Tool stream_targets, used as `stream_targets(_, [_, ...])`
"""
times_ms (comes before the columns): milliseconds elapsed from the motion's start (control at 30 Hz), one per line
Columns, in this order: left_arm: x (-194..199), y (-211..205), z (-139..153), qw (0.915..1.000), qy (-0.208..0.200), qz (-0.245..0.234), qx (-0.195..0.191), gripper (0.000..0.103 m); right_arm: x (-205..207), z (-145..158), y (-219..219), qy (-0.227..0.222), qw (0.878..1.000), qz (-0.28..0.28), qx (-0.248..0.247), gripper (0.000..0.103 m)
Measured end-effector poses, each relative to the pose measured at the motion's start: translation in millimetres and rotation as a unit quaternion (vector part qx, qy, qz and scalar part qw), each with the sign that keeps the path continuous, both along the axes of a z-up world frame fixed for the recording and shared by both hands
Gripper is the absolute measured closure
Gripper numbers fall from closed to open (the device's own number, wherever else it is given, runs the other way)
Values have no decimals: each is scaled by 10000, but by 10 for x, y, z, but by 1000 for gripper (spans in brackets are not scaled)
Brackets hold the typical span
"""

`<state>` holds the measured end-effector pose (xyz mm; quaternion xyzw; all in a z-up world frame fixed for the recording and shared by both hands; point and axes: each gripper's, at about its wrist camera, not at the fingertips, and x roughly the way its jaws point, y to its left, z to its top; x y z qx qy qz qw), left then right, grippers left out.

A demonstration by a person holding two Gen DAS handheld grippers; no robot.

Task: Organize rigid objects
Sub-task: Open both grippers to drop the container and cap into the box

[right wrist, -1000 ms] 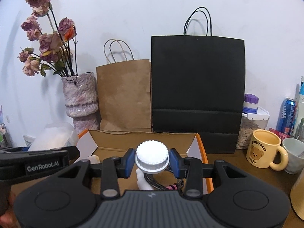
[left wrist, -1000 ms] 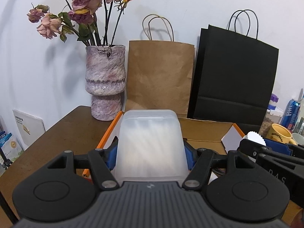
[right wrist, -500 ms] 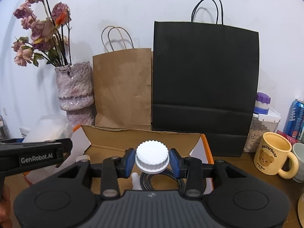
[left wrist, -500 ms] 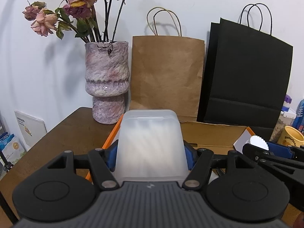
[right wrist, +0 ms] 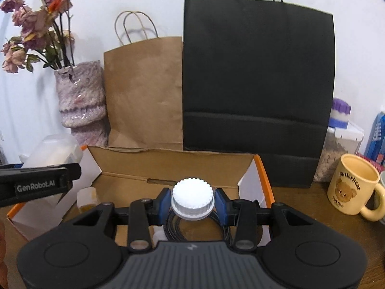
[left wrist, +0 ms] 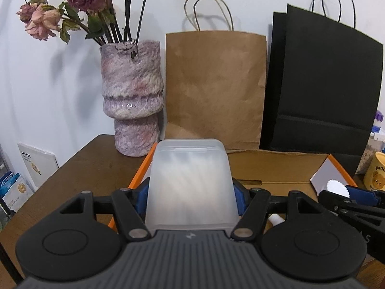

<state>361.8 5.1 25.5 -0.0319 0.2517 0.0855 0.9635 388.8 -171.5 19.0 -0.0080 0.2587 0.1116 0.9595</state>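
Bottle (right wrist: 192,201) body hidden below cap

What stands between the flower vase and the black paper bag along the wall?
The brown paper bag stands between the vase and the black paper bag, overlapped by the black one. Both wrist views show it.

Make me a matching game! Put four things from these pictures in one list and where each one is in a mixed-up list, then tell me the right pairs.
Things:
1. frosted translucent plastic box
2. white ridged bottle cap
3. yellow bear mug
4. coiled black cable

Places:
A. standing on the wooden table, right of the cardboard box
B. between the fingers of the left gripper
C. lying inside the cardboard box
D. between the fingers of the right gripper

Pairs: 1-B, 2-D, 3-A, 4-C
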Motion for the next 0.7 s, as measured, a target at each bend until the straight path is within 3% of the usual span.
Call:
stream_targets(400, [6, -17, -35, 9998, 85, -33, 159, 35, 21, -83, -64, 143, 9999, 10, 84, 63])
stream_targets(467, [1, -13, -30, 9998, 51, 7, 201, 21, 39, -94, -97, 201, 9997, -71, 127, 48])
stream_targets(533, [-20, -8, -9, 9997, -37, 39, 219, 7, 36, -95, -122, 181, 9997, -103, 154, 17])
stream_targets(567, [-28, -3, 3, 9997, -82, 58, 214, 0, 34, -93, -131, 157, 9997, -116, 167, 9])
stream_targets(633, [-45, 5, 20, 9996, -157, 63, 218, 0, 34, -88, -146, 133, 9996, -173, 191, 1])
stream_targets(700, [-46, 12, 27, 9997, -136, 48, 196, 0, 36, -90, -157, 129, 9995, -216, 188, 0])
